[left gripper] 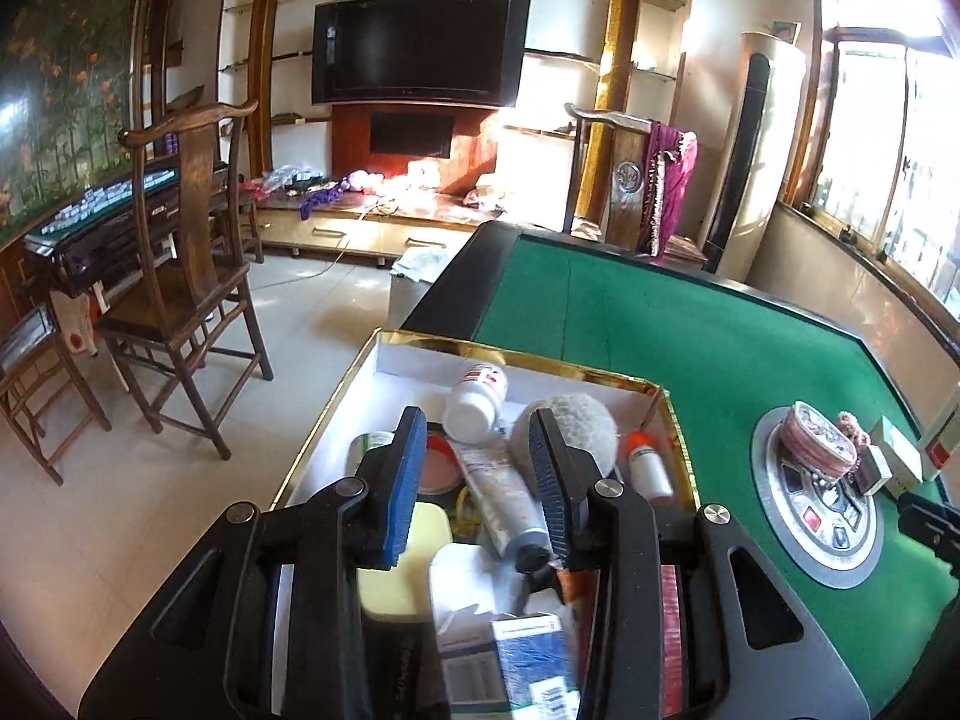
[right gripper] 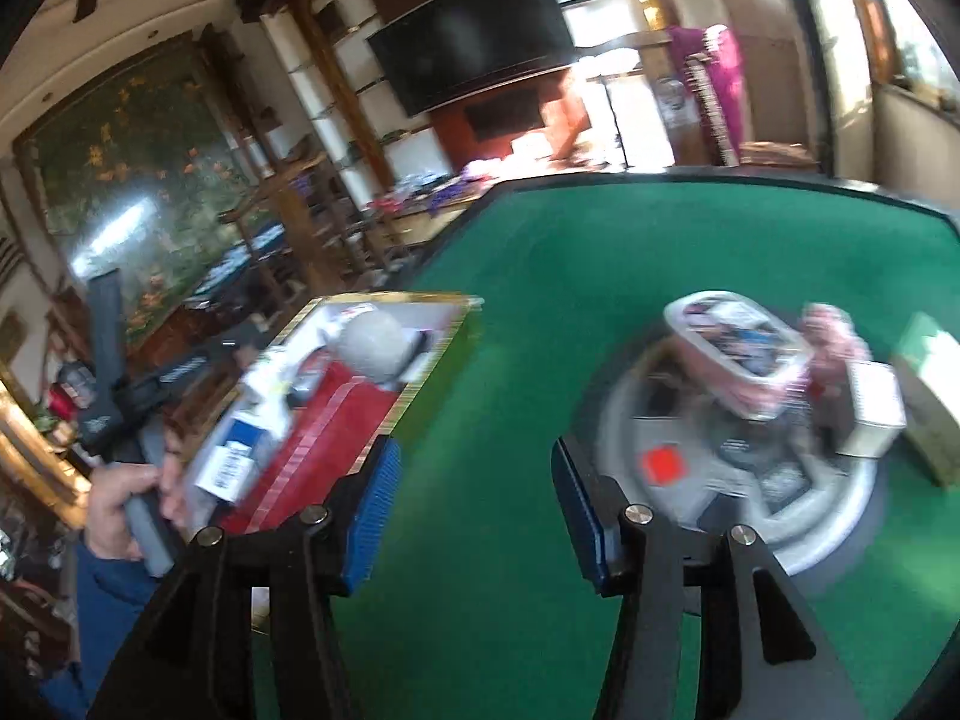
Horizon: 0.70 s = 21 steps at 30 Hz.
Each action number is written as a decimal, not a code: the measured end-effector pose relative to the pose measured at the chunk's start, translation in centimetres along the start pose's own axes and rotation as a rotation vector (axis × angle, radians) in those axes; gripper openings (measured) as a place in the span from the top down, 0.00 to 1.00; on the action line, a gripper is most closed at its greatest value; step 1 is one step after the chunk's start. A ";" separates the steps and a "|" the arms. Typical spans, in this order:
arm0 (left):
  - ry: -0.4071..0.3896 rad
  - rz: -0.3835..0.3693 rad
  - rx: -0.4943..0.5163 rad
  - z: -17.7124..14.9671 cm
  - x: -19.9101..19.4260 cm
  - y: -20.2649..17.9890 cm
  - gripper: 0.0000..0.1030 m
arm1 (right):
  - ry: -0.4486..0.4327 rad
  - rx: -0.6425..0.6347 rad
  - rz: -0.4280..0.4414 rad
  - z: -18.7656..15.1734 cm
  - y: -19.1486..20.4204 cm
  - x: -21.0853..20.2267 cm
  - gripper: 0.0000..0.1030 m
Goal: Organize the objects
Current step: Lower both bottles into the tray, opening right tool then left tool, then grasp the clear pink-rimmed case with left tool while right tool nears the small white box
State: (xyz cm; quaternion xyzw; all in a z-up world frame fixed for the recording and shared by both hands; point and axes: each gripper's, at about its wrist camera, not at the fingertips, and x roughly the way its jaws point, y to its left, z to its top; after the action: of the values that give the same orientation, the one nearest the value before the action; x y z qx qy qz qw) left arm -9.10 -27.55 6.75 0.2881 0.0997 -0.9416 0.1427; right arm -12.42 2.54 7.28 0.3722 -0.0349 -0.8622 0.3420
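Observation:
A gold-rimmed white box (left gripper: pixel 522 354) lies at the left end of the green felt table (left gripper: pixel 690 312). It holds a white bottle (left gripper: pixel 477 399), a tube (left gripper: pixel 504 498), a fluffy grey ball (left gripper: pixel 579 423), a small orange-capped bottle (left gripper: pixel 648 462), a yellow case (left gripper: pixel 414 564) and cartons. My left gripper (left gripper: pixel 477 420) hovers open above these items and grips none. In the blurred right wrist view my right gripper (right gripper: pixel 474 450) is open over bare felt, between the box (right gripper: pixel 432 360) and a pink pouch (right gripper: pixel 738 348). The pouch lies on the table's round centre panel (right gripper: pixel 660 438).
Small cartons (left gripper: pixel 900 456) sit beside the pink pouch (left gripper: pixel 816 438) near the right edge. A hand (right gripper: pixel 120 504) holds the left tool at the table's left. Wooden chairs (left gripper: pixel 180 276) stand on the tiled floor to the left, with another chair (left gripper: pixel 624 180) behind the table.

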 end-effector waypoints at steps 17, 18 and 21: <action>0.214 -0.273 0.139 -0.3 0.2 -18.1 0.48 | 0.080 0.163 -0.305 1.8 -15.4 3.1 0.55; 0.242 -0.280 0.146 -0.3 0.9 -19.2 0.48 | 0.099 0.146 -0.327 1.6 -15.4 3.5 0.64; 0.333 -0.320 0.114 0.2 3.2 -22.2 0.46 | 0.101 0.121 -0.309 1.1 -15.5 2.6 0.66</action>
State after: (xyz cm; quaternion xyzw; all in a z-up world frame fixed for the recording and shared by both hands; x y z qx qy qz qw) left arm -18.96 -7.45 7.40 0.4277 0.1132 -0.8957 -0.0432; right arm -23.12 12.57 1.61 0.4361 -0.0121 -0.8809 0.1838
